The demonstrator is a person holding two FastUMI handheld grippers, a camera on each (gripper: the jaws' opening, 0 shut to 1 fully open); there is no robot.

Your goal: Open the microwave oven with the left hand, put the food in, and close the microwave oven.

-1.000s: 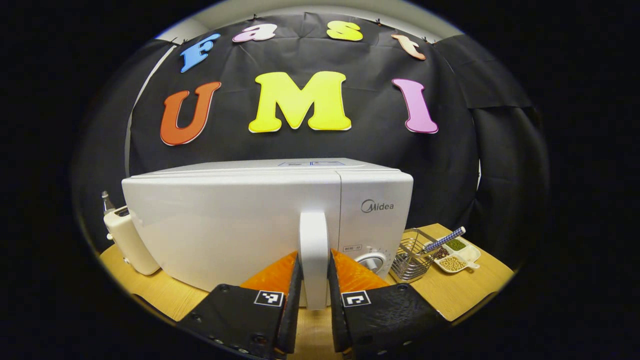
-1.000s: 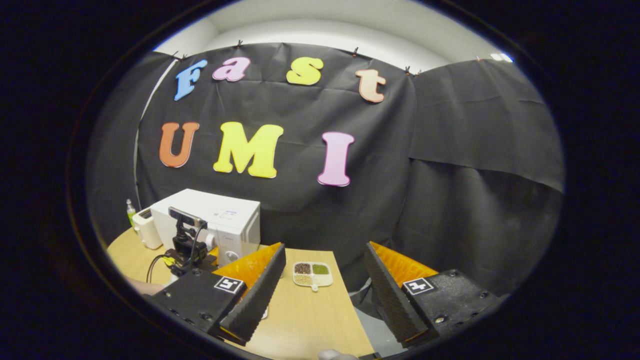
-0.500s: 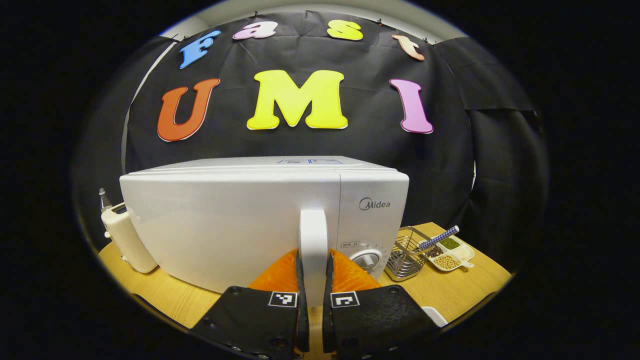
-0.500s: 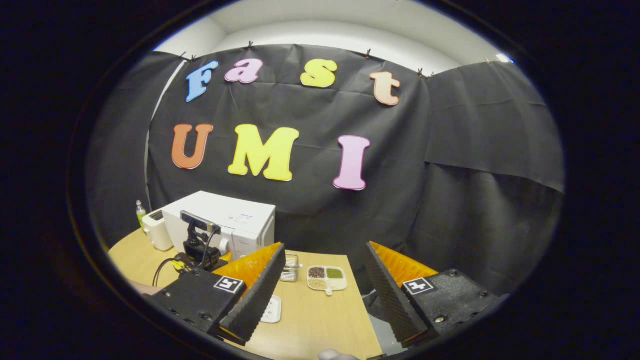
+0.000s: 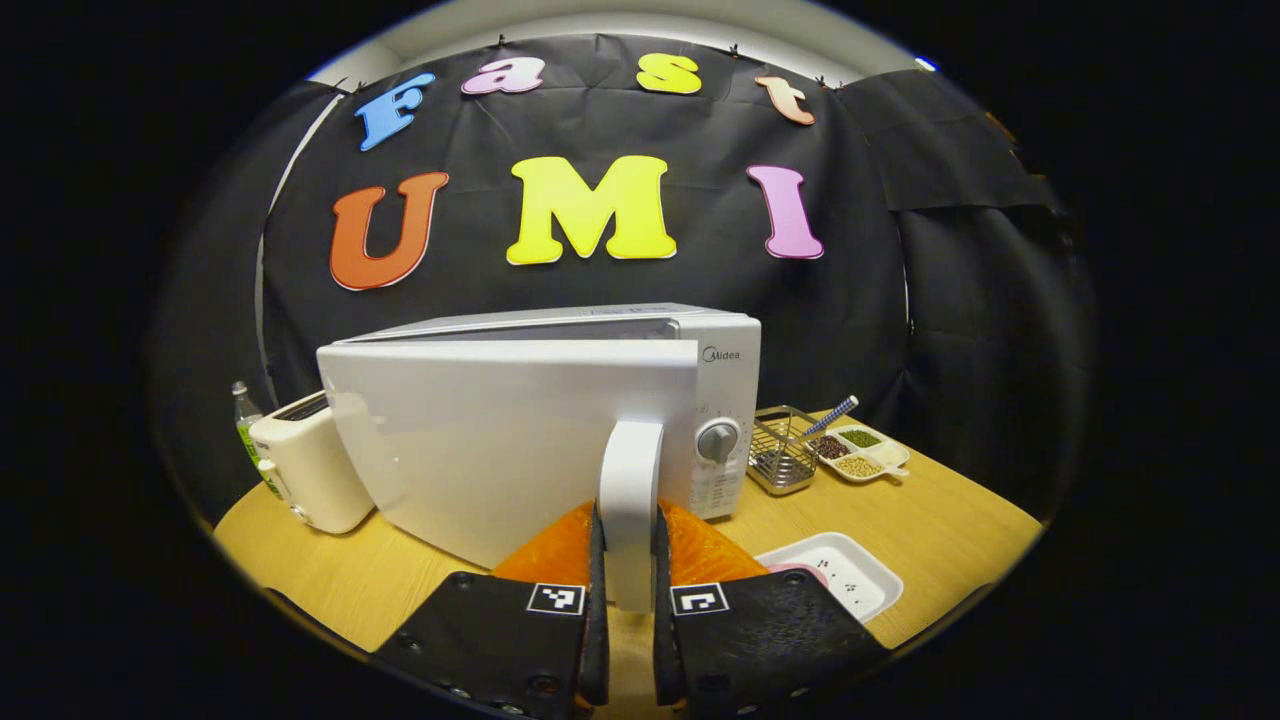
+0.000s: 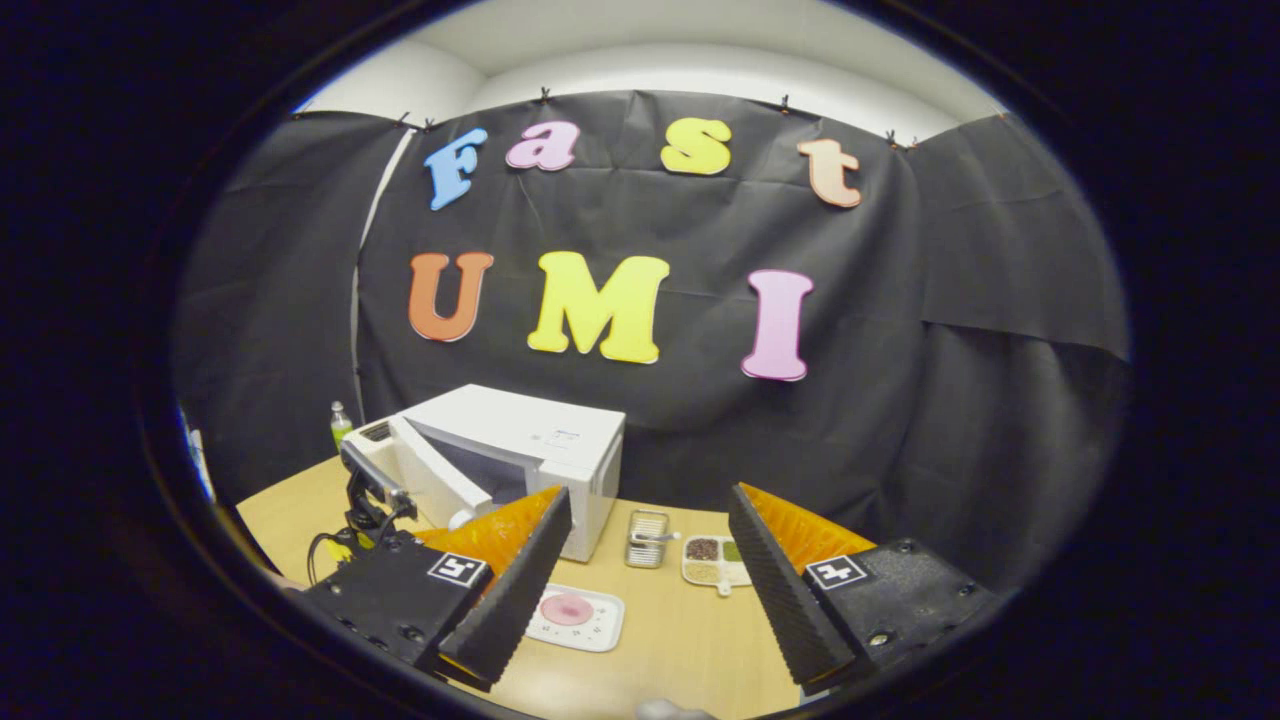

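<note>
The white microwave [image 5: 727,385] stands on the wooden table with its door [image 5: 500,440] swung partly open. My left gripper [image 5: 628,600] is shut on the door's vertical white handle [image 5: 630,490], one finger on each side. In the right gripper view the microwave [image 6: 560,440] shows its dark cavity behind the open door [image 6: 435,480], with the left gripper's rig [image 6: 372,500] at the handle. The food, a pink round piece [image 6: 568,609], lies on a white tray [image 6: 600,625] in front of the microwave. My right gripper [image 6: 648,494] hangs open above the table, holding nothing.
A cream toaster [image 5: 305,470] and a green bottle [image 5: 243,420] stand left of the microwave. To its right are a wire basket [image 5: 780,462] and a divided dish of beans [image 5: 862,455]. The white tray [image 5: 845,580] sits near the table's front edge.
The left gripper closed on the handle and pulled it back, so the door has swung open. The right gripper's view shifted left, bringing the tray with the pink food into sight.
</note>
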